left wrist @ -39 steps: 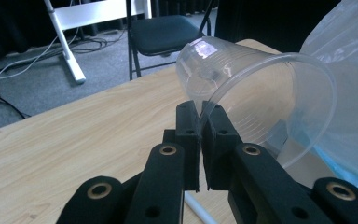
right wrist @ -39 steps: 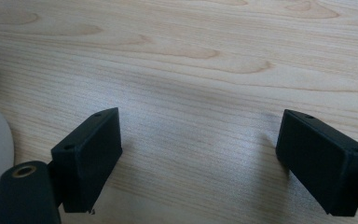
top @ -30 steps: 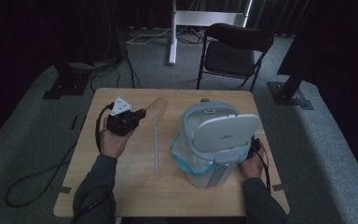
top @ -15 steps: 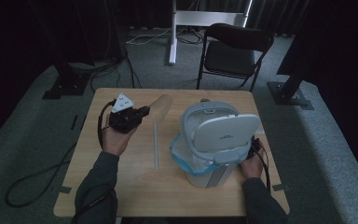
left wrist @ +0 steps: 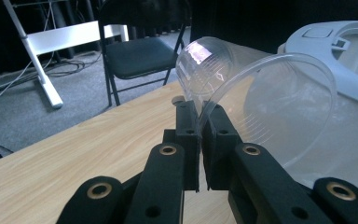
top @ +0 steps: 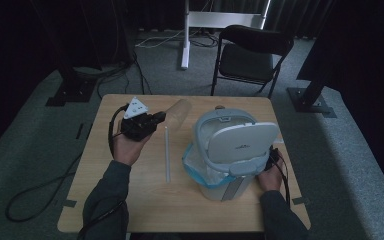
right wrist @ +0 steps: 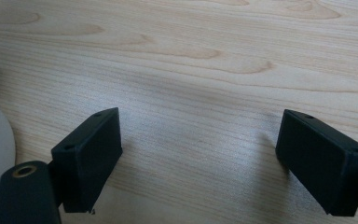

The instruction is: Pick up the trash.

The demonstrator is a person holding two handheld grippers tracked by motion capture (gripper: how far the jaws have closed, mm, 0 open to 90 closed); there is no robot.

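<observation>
Counter (top: 130, 200): light wood top, seen from above; my forearms come in over its near edge.

My left gripper (left wrist: 199, 133): held in my left hand (top: 128, 145) above the counter's left half, toward the far edge. Grey three-cornered plate on top, cable looping beside the wrist. Jaws clenched on the rim of a clear plastic cup (left wrist: 265, 100); in the left gripper view the rim wall sits pinched between the two black pads.

Cup: transparent, ribbed sides, tipped on its side in my grasp, open mouth facing the gripper camera, base pointing away toward the far edge. In the high view it shows as a pale shape (top: 179, 111) just beyond the gripper.

Straw (top: 167, 154): thin, pale stick lying flat on the counter near its middle, running from far to near, between my left hand and the bin. I take it for a straw, though it is too small to tell for certain.

Bin (top: 220, 172): grey-white container on the right half of the counter, lid (top: 240, 142) swung up, a clear bag with a blue edge lining it.

My right gripper (right wrist: 200, 154): low beside the bin, near the counter's right edge, my right hand (top: 269, 175) partly hidden behind the bin. Jaws released, standing wide apart over bare wood grain, nothing between them; a curved pale edge shows at the view's left.

Beyond the counter's far edge: a black folding chair (top: 247, 52) on grey carpet, and a white stand (top: 225, 20).
</observation>
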